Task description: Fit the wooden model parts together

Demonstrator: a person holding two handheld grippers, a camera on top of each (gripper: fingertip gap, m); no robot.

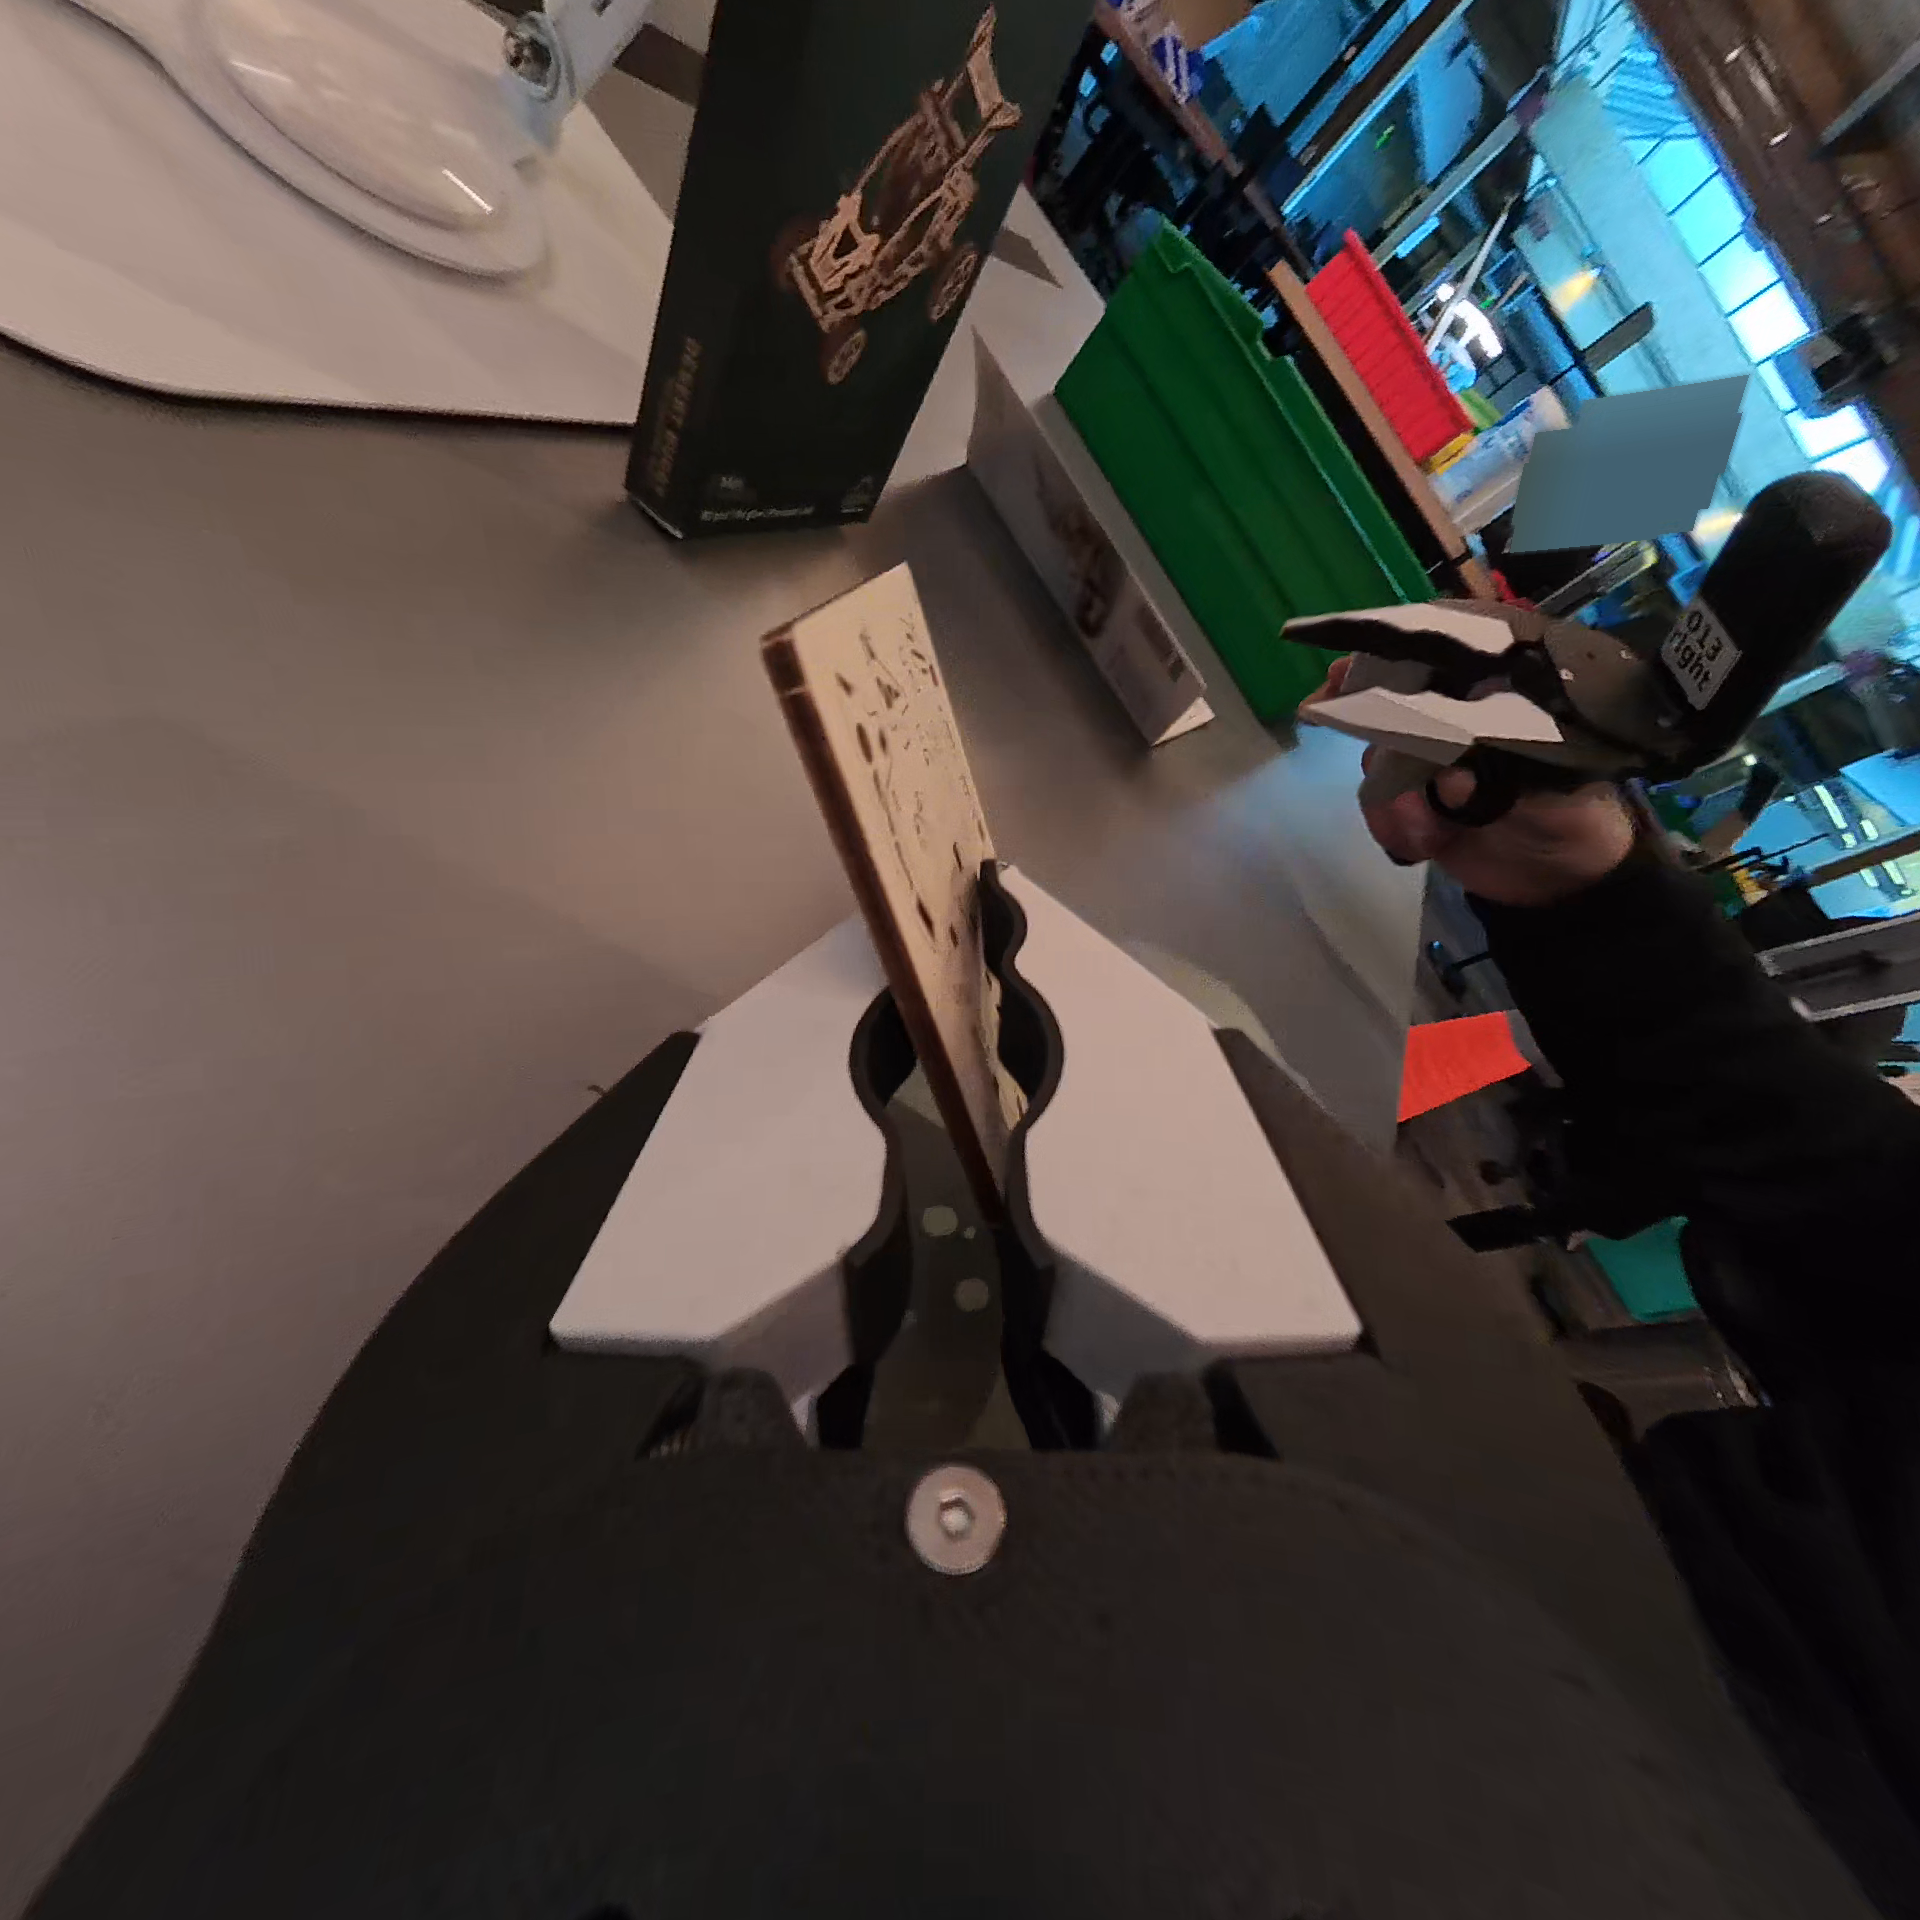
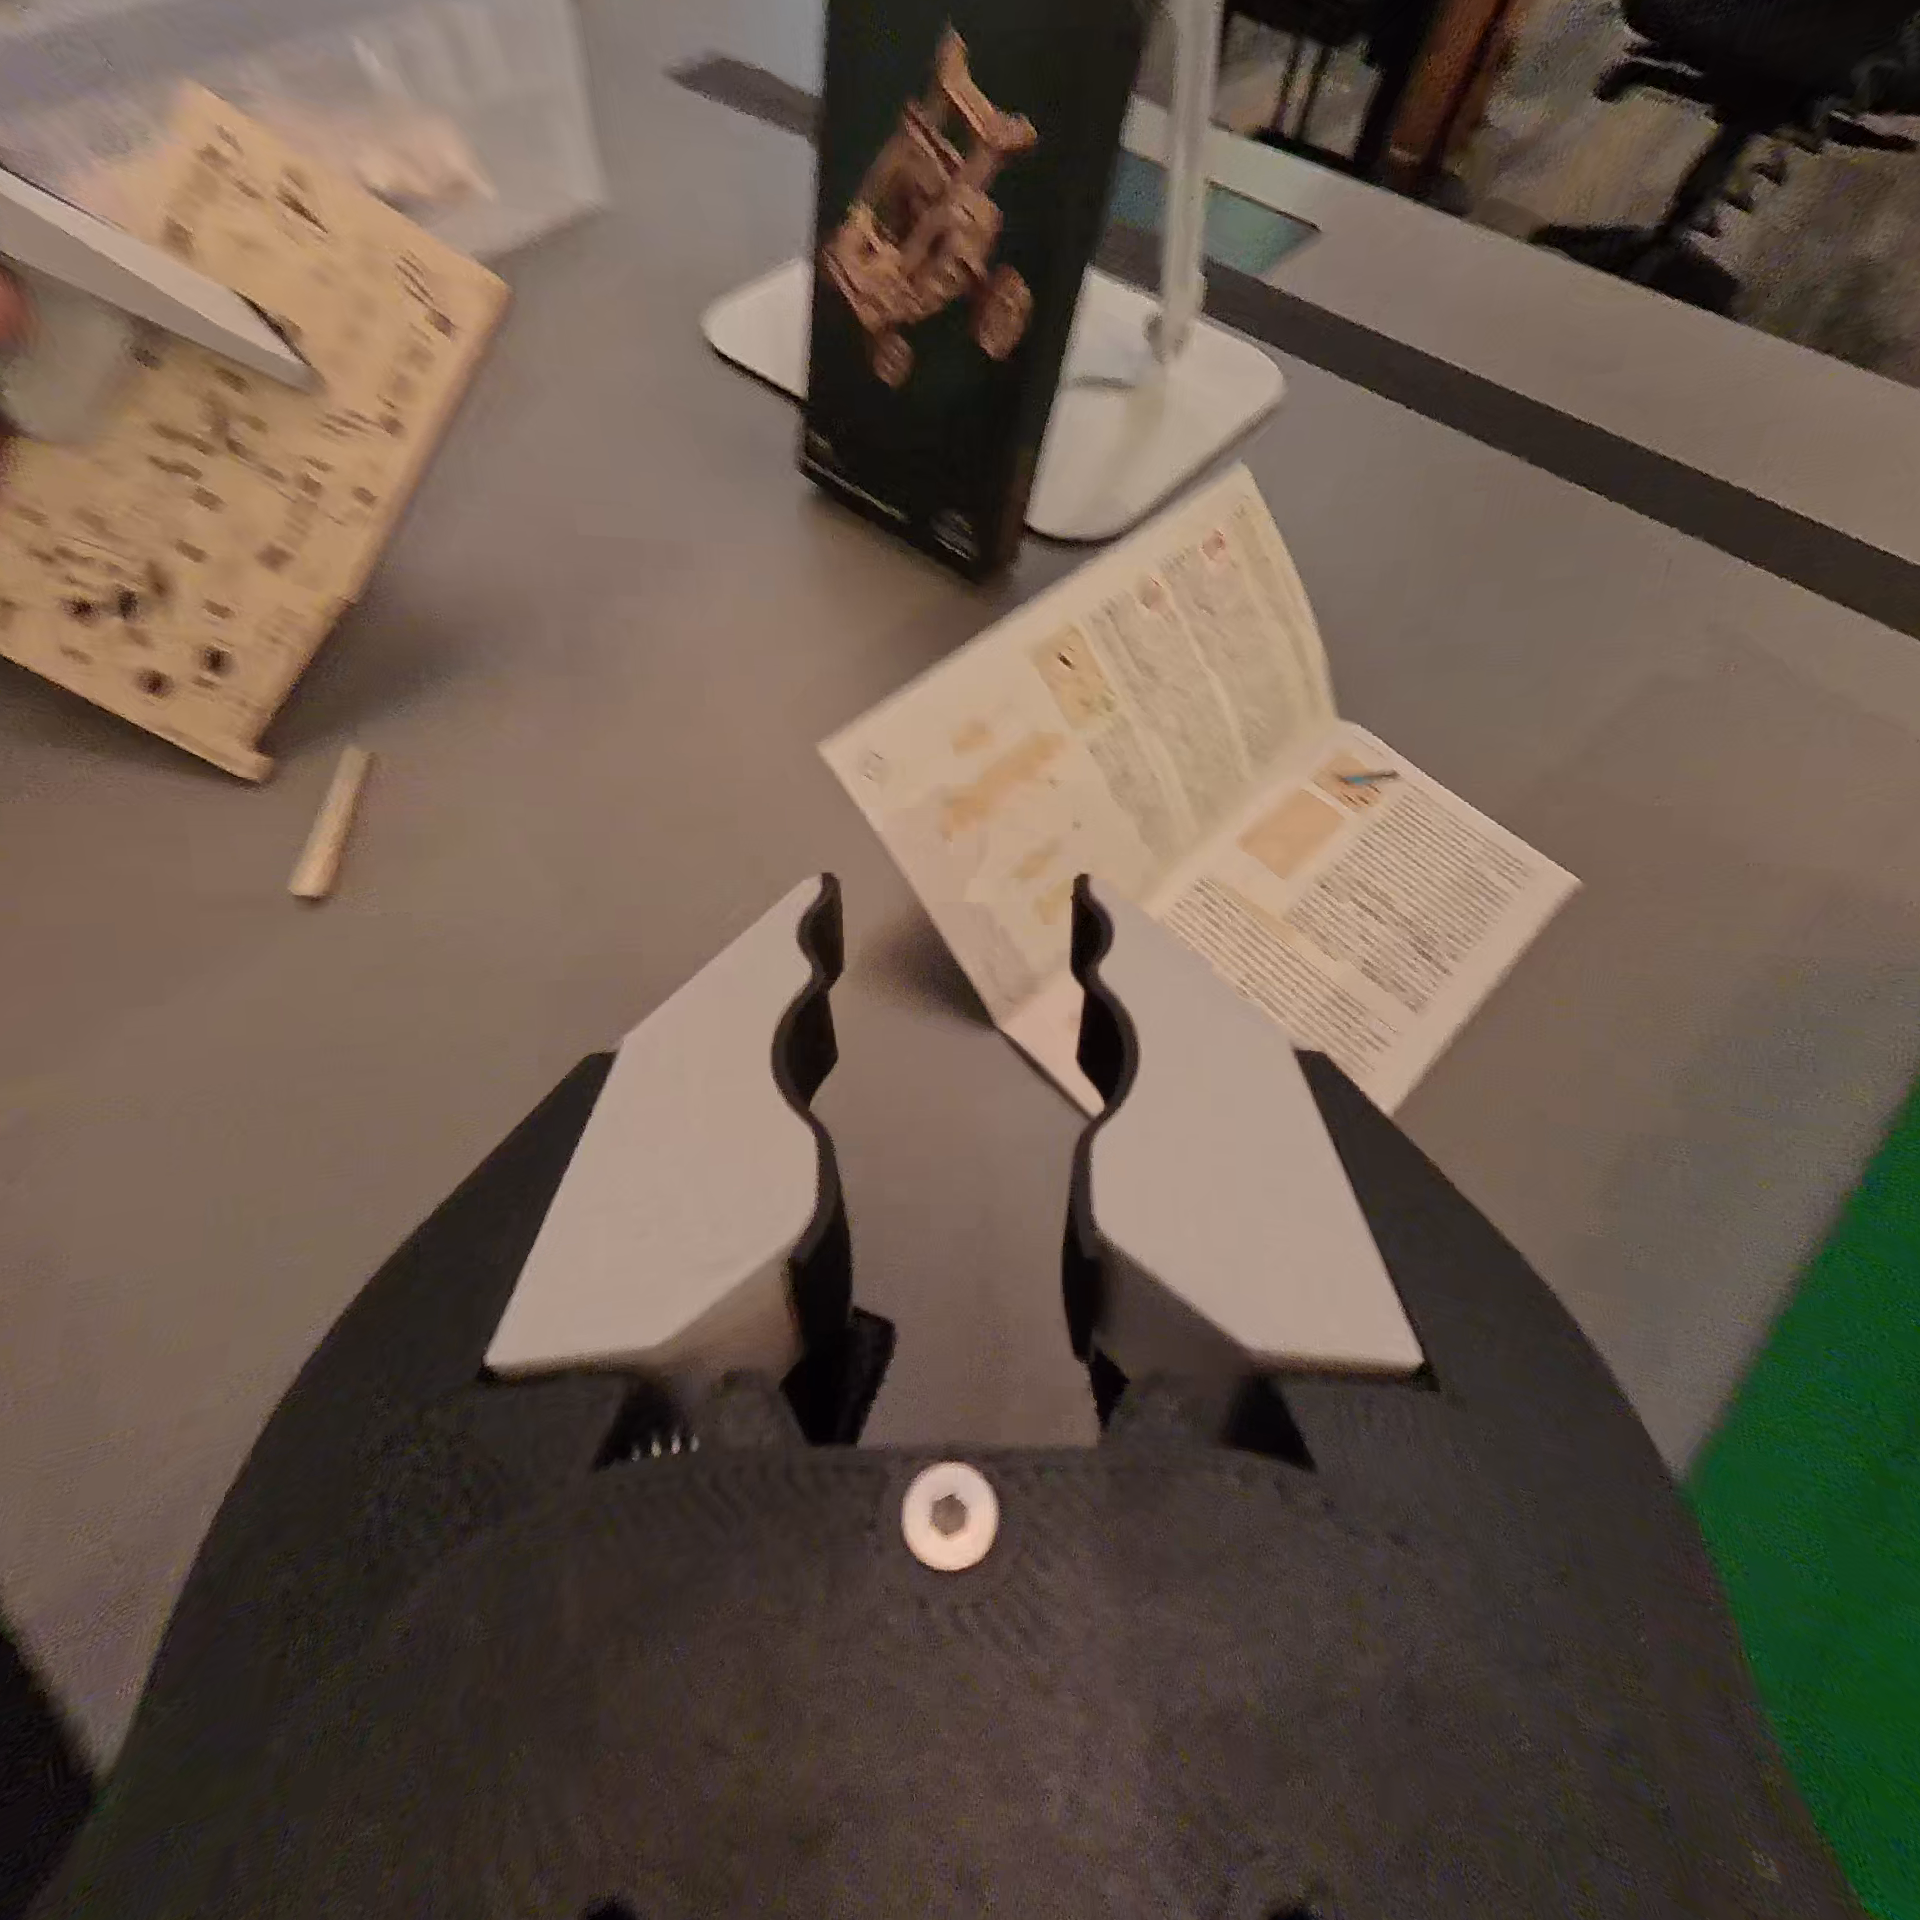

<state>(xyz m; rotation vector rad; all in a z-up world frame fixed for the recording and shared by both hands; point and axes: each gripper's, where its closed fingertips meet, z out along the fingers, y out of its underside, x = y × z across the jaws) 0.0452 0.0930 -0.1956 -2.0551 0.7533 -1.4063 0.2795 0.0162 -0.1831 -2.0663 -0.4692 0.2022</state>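
— Between your left gripper's [image 1: 940, 997] fingers, what did you have?

— You had the flat pale wooden sheet of laser-cut model parts [image 1: 899, 790] standing on edge there, tilted to the left, its lower edge deep in the narrow slot between the jaws. One pad lay against its printed face; whether the other pressed on its back I could not tell, so I would not swear the grip was firm.

— And your right gripper [image 2: 951, 904]?

— You carried it with its jaws wide apart and nothing between them, only grey tabletop [image 2: 520, 1039] below. Just beyond its tips lay the open white instruction booklet [image 2: 1195, 779]; off to the left a short pale wooden stick [image 2: 332, 821] lay loose near the sheet. Farther back stood the tall dark green kit box [image 2: 935, 291], with the white lamp base [image 2: 1143, 416] behind it.

— Which step was that?

— An early one, I judge: nothing was yet joined. Your next move called for steadying the sheet with the left and bringing the right in to push a part free, gently, since thin wood snaps.
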